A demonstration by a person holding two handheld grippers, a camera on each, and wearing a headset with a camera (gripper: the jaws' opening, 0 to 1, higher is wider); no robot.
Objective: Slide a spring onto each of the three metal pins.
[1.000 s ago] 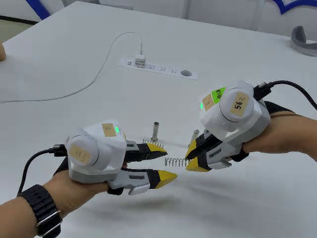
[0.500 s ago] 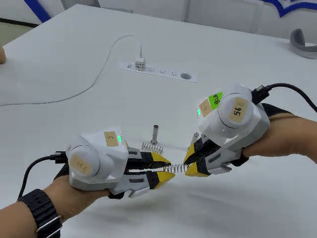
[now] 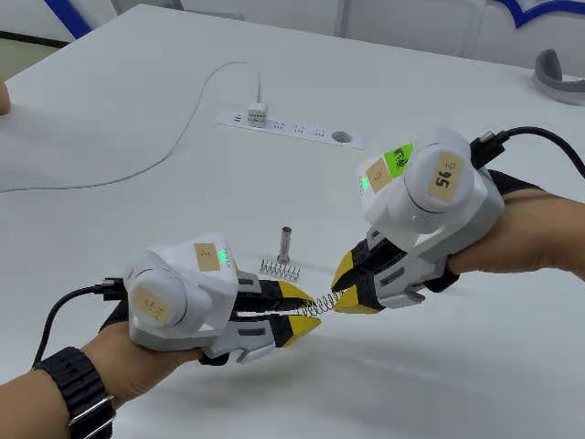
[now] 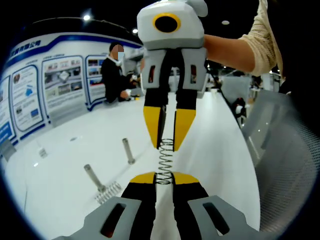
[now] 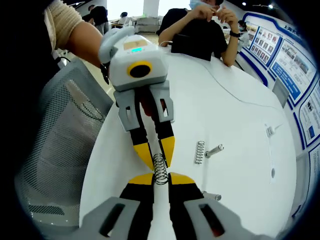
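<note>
A small metal spring (image 3: 320,304) hangs in the air between both grippers. My right gripper (image 3: 342,293) is shut on its right end, and my left gripper (image 3: 313,309) is closed on its left end. In the left gripper view the spring (image 4: 165,162) runs from my own jaws up to the right gripper (image 4: 169,141). In the right gripper view the spring (image 5: 160,168) bridges to the left gripper (image 5: 156,151). A second spring (image 3: 280,269) lies on the table beside an upright metal pin (image 3: 285,243). Two pins (image 4: 128,150) (image 4: 93,177) stand bare.
A white power strip (image 3: 302,130) with a plugged charger (image 3: 258,112) and a long cable (image 3: 174,146) lies farther back on the white table (image 3: 439,384). A grey curved object (image 3: 559,78) sits at the far right. A mesh chair (image 5: 65,135) and seated people (image 5: 200,30) are around the table.
My left gripper's jaws have closed from open onto the free end of the spring. The right gripper has shifted slightly left with the spring.
</note>
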